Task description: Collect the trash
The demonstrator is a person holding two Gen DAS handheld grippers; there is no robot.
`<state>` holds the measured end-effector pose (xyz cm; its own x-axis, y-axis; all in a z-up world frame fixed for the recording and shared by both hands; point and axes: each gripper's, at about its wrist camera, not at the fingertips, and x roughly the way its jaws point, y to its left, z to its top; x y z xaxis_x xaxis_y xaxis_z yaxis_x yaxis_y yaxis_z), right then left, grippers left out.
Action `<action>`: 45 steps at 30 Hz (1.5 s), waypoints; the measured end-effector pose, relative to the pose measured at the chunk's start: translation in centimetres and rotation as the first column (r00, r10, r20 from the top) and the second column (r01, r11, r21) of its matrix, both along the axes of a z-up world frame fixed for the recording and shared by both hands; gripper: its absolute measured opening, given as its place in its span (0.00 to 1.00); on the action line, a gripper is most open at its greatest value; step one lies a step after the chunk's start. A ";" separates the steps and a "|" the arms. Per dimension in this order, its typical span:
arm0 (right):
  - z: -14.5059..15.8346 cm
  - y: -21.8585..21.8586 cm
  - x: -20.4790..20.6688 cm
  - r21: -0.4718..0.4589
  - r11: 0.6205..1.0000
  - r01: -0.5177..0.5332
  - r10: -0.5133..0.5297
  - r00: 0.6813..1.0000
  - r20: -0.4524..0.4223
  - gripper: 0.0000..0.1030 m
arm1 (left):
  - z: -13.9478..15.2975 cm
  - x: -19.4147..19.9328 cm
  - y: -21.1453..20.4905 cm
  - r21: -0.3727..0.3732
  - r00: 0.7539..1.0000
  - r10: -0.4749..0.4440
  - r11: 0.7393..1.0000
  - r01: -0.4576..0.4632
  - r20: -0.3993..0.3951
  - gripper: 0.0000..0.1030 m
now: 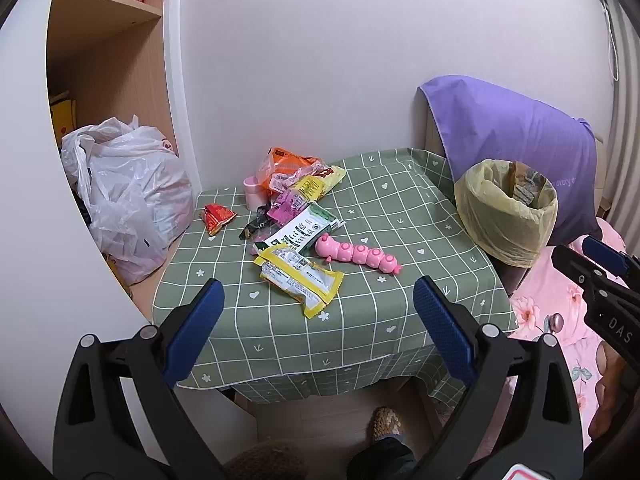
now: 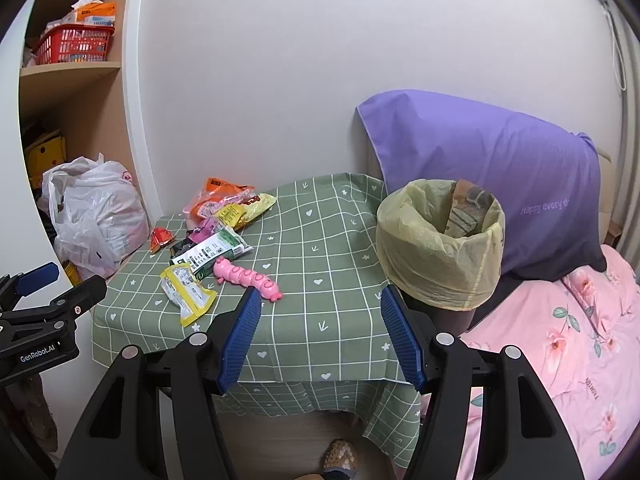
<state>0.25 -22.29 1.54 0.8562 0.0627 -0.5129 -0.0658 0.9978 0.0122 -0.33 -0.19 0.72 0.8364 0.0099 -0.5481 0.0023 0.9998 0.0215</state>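
**Wrappers on surface, bin part-filled**

Your left tongs and right tongs stand spread, empty. The bin – yellow-lined – holds crumpled packaging, contents unreadable. Wrappers lie heaped on the surface, beside a pink toy.

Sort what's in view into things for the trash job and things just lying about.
For the job: yellow wrapper, green-and-white packet, red wrapper, orange bag, lined bin.

Lying about: pink caterpillar toy, pink cup, purple pillow, white plastic bag, red basket.
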 end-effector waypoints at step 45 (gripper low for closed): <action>0.1 0.0 -0.5 0.007 1.000 -0.003 0.003 1.000 0.001 0.57 | 0.2 -0.5 0.2 0.000 1.000 0.002 1.000 -0.002 0.014 0.88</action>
<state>-0.20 -22.29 1.62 0.8564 0.0685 -0.5117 -0.0686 0.9975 0.0188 -0.82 0.05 0.96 0.8439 0.0119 -0.5364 -0.0001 0.9998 0.0220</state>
